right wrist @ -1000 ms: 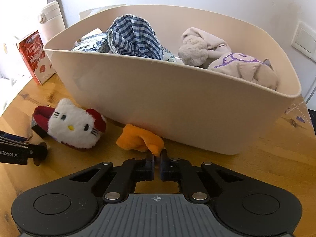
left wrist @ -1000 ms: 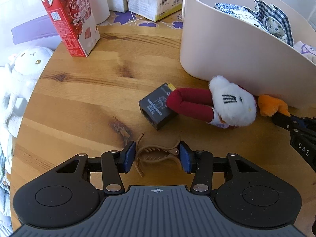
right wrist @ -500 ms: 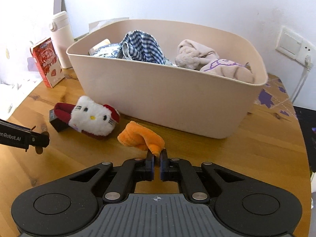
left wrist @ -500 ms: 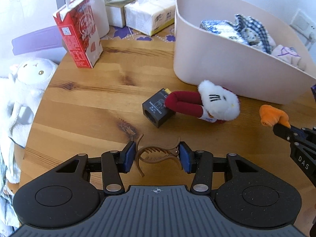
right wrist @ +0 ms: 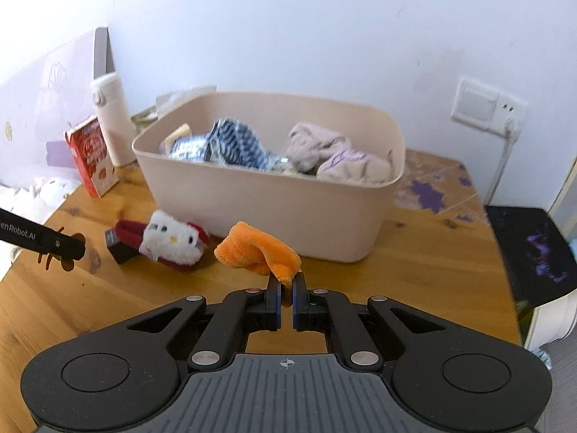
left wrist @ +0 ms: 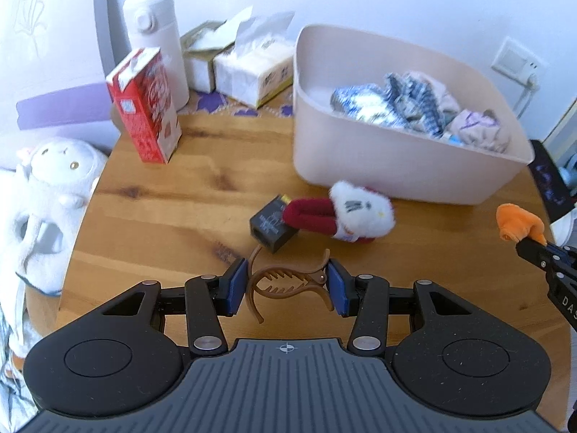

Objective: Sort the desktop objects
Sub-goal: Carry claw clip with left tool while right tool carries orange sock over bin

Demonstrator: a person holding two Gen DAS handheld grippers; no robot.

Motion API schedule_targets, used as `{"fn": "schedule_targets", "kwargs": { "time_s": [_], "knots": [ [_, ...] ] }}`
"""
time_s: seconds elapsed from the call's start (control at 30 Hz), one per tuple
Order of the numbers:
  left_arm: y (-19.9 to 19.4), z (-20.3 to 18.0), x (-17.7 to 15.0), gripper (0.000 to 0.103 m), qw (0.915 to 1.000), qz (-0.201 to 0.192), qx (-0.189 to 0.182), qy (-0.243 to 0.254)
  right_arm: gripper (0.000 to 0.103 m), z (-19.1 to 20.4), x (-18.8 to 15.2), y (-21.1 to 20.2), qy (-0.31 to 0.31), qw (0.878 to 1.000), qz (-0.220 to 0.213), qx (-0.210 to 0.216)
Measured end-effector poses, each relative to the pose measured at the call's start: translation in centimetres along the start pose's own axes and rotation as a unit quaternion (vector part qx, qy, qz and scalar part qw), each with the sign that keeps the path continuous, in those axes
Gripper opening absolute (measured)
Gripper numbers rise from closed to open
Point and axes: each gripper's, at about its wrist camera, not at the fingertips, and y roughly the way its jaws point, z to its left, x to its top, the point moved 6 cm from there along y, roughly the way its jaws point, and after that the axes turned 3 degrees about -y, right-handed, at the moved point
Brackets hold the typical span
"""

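Note:
My left gripper [left wrist: 287,285] is shut on a brown hair claw clip [left wrist: 288,283] and holds it above the wooden table [left wrist: 173,198]. My right gripper [right wrist: 286,288] is shut on an orange plush piece [right wrist: 258,250], lifted off the table; it also shows in the left wrist view [left wrist: 517,223]. A beige bin [right wrist: 274,209] with cloth items stands behind. A white and red Hello Kitty plush [left wrist: 346,214] lies before the bin, against a small black box [left wrist: 272,227].
A red milk carton [left wrist: 146,108], a white thermos [left wrist: 157,50] and tissue packs [left wrist: 252,72] stand at the back left. A white plush sheep [left wrist: 47,195] lies off the table's left edge. A wall socket [right wrist: 487,108] is at the right.
Both grippers have risen and pulled back from the bin. The orange plush has left the table in my right gripper. The clip stays held in my left gripper.

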Motion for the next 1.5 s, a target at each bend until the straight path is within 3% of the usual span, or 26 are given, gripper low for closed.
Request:
{"fn": "schedule_targets", "kwargs": {
  "time_s": [0.33,0.8,1.17,1.5],
  "knots": [
    [-3.0,-1.9,3.9,0.048,0.9979,-0.055,-0.032,0.011,0.006,-1.3,2.5,-2.3,-0.010,0.999,-0.037,-0.021],
    [-3.8,-5.2,11.4,0.048,0.9901,-0.131,-0.034,0.037,0.006,-4.9,7.7,-2.2,-0.018,0.995,-0.083,-0.048],
    [-0.2,-8.8,14.5,0.048,0.9918,-0.117,-0.025,0.044,0.006,-7.3,10.5,0.5,-0.030,0.995,-0.088,-0.041],
    [4.1,-10.1,16.0,0.048,0.9938,-0.102,0.007,0.044,0.006,-7.9,11.6,4.3,-0.044,0.996,-0.070,-0.022]
  ]
}}
